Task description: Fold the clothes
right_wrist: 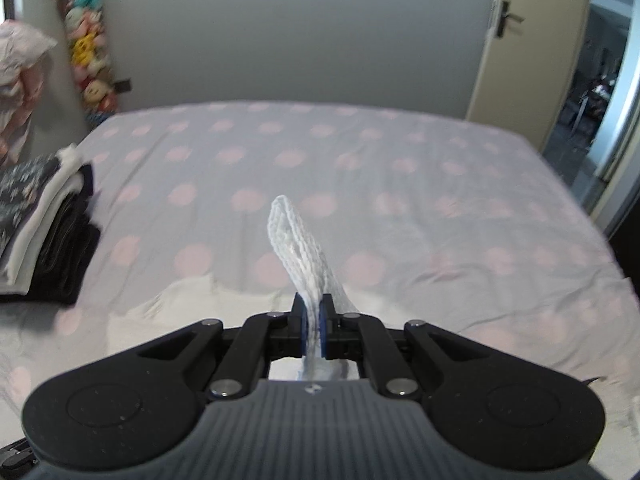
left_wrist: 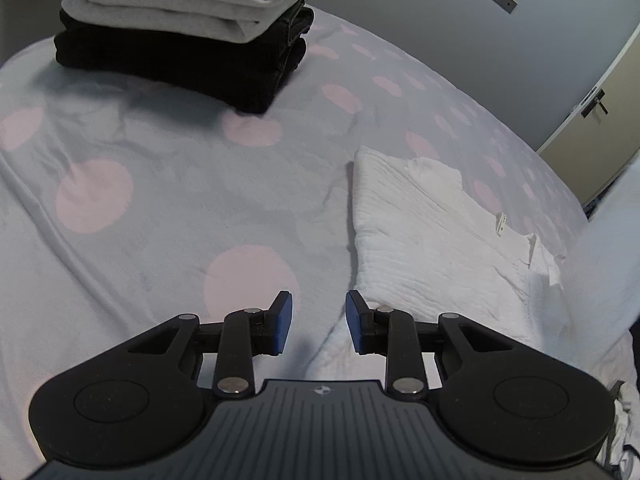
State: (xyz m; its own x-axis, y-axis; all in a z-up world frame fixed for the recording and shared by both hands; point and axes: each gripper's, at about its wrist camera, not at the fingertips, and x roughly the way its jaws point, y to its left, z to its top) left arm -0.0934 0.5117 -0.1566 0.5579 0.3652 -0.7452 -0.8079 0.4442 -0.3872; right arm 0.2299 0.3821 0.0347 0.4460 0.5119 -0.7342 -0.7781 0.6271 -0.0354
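Right wrist view: white knit garment (right_wrist: 298, 240) pinched between the pads of the right gripper (right_wrist: 313, 330), jaws all but closed on a bunched edge that stands up toward 12 o'clock. The rest of the garment trails below and to 9 o'clock on the bedspread (right_wrist: 400, 184).

Left wrist view: same garment (left_wrist: 424, 236) lies partly folded at 3 o'clock of the left gripper (left_wrist: 319, 322), whose jaws stand partly open with nothing between them, low over the cloth's near edge.

Step in hand, by my reading: one fold of the knit is being carried over by the right gripper. The next move likely calls for laying the lifted edge square on the flat part, with the left gripper free to pin or take a corner.

Room: stack of folded clothes (left_wrist: 188, 28) at 11 o'clock in the left view, well apart. Bedspread open at 12 and 9 o'clock. Far bed edge and door (right_wrist: 516, 48) at 1 o'clock in the right view, distant.
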